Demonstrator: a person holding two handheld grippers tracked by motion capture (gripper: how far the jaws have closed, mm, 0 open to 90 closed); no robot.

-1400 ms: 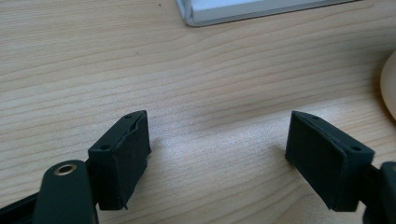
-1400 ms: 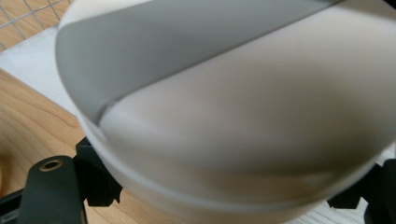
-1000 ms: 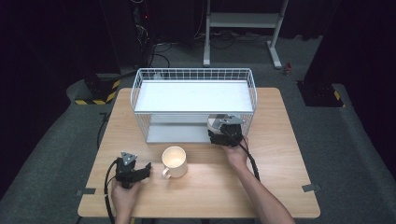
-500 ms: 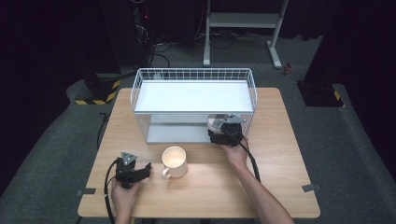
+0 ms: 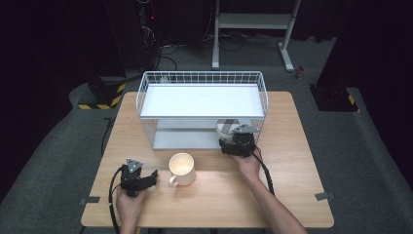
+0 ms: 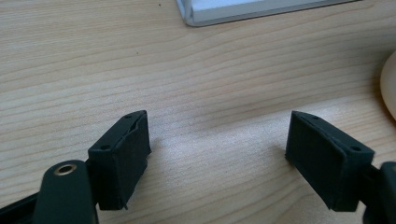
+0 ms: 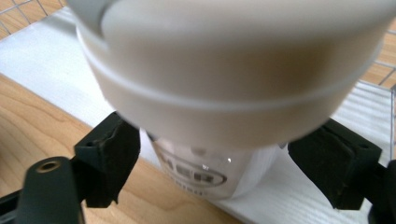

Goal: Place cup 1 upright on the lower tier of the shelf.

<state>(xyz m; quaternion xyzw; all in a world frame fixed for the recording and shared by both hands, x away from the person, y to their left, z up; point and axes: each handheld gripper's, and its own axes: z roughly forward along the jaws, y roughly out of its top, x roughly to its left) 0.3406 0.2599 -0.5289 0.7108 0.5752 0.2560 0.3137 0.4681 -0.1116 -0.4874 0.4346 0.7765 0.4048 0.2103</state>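
Barely anything has shifted since the earlier frames: both hands sit where they were, and the cream mug (image 5: 182, 168) hasn't budged from the middle of the wooden worktop (image 5: 292, 146). The one change is at the right hand-held gripper (image 5: 233, 141), whose jaws have just been closing a bit, with a jar between them.

That jar (image 7: 219, 182) is a clear one with a wide white lid (image 7: 233, 74) and some dark lettering on its side. In the right gripper view it stands right between the two black jaws, lid looming up close to the camera. There's a sliver of gap on both sides, so the pads (image 7: 114, 154) look like they aren't pressing on it; the gripper reads as open around the jar. From the high view the jar (image 5: 226, 126) sits at the front right of the white wire rack (image 5: 146, 92), on the edge of its lower white shelf (image 5: 185, 139).

The left hand-held gripper (image 5: 152, 176) rests low on the worktop near the front left, pointing toward the mug's handle but well short of touching it. Its jaws are wide apart with nothing but bare wood between them, and the mug's rim (image 6: 388, 84) just peeks in at the right edge of the left gripper view.
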